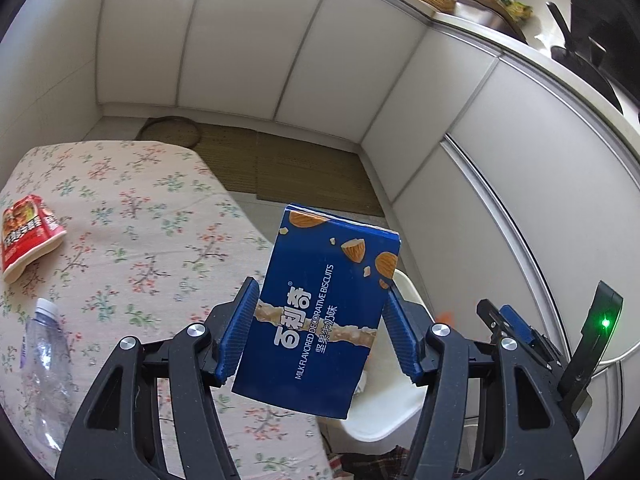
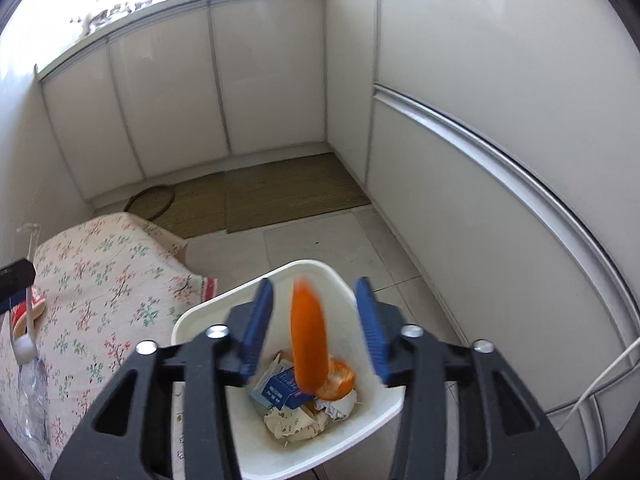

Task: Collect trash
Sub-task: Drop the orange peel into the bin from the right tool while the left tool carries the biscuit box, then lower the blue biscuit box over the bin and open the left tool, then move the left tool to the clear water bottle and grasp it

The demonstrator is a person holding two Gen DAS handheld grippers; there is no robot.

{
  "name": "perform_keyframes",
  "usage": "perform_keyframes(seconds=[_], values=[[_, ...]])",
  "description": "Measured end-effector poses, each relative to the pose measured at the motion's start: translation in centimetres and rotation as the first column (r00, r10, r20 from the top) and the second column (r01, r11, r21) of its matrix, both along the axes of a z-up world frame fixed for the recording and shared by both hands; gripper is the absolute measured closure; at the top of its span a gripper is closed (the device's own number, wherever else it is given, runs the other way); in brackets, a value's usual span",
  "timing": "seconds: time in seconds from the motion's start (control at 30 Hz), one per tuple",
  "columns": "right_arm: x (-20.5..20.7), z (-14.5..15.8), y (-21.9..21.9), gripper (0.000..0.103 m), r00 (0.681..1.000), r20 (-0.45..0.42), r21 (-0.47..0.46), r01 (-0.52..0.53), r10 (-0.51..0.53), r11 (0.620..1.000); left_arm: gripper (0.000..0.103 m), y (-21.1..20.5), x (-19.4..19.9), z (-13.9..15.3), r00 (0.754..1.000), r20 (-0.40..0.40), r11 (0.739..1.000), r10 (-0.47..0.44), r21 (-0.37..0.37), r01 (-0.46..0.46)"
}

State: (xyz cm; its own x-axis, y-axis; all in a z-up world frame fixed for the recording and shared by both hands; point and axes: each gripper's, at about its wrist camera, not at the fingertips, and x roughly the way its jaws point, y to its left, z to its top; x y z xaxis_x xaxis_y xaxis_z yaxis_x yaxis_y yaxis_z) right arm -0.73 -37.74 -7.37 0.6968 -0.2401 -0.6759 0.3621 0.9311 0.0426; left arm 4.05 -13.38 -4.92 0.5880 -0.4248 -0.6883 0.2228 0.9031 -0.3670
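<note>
Though blurred, orange wrapper (image 2: pixel 308 336) between tongs (image 2: pixel 316 328)

A table (image 1: pixel 132 216) draped in a pale cloth printed with small flowers stood against the white cabinets. On the cloth lay a red snack packet (image 1: pixel 28 236) near the far left side, and closer in, a crushed clear plastic bottle (image 1: pixel 46 372) lay on its side, apart from the packet. Beside the table, on the tiled floor (image 2: pixel 320 240), stood a white bin (image 2: pixel 320 452), and farther off lay woven brown mats (image 2: pixel 288 192).
</note>
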Motion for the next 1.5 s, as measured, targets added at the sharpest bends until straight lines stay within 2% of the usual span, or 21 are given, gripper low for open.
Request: perform_keyframes(seconds=[0.2, 0.37, 0.67, 0.73, 0.9, 1.03, 1.1, 1.33, 1.5], values=[[-0.9, 0.3, -2.7, 0.043, 0.996, 0.027, 0.04, 0.081, -0.082, 0.996, 0.044, -3.3, -0.4, -0.3, 0.999, -0.001, 0.999, -0.05, 0.023, 0.05], [-1.9, 0.6, -4.6, 0.031, 0.984, 0.042, 0.004, 0.172, -0.172, 0.985, 0.044, -5.9, -0.2, -0.4, 0.996, 0.002, 0.996, -0.085, 0.036, 0.085], [-2.6, 0.0, -7.8, 0.027, 0.96, 0.017, 0.011, 0.278, -0.278, 0.961, 0.043, -10.9, -0.1, -1.2, 0.987, -0.001, 0.985, -0.161, 0.061, 0.161], [-3.1, 0.0, -8.5, 0.023, 0.952, 0.02, 0.02, 0.305, -0.305, 0.952, 0.042, -11.8, 0.0, -1.6, 0.985, -0.006, 0.982, -0.175, 0.068, 0.175], [-3.1, -0.4, -9.3, 0.022, 0.945, 0.015, 0.033, 0.326, -0.326, 0.945, 0.039, -13.4, 0.6, -2.6, 0.978, -0.036, 0.975, -0.204, 0.081, 0.206], [-3.0, -0.2, -8.9, 0.021, 0.946, 0.024, 0.008, 0.323, -0.323, 0.946, 0.024, -13.8, 0.6, -3.0, 0.977, -0.044, 0.974, -0.208, 0.085, 0.211], [-3.0, -0.2, -8.6, 0.016, 0.945, 0.034, -0.01, 0.327, -0.326, 0.945, 0.022, -13.7, 0.5, -3.1, 0.978, -0.038, 0.973, -0.205, 0.1, 0.207], [-2.6, -0.1, -7.3, 0.011, 0.949, 0.038, -0.02, 0.314, -0.313, 0.949, 0.012, -11.9, 0.3, -3.1, 0.989, -0.017, 0.977, -0.148, 0.152, 0.149], [-1.9, -0.3, -5.2, 0.009, 0.964, 0.019, -0.015, 0.266, -0.266, 0.964, 0.009, -9.5, 0.1, -3.4, 0.995, -0.016, 0.972, -0.098, 0.212, 0.099]])
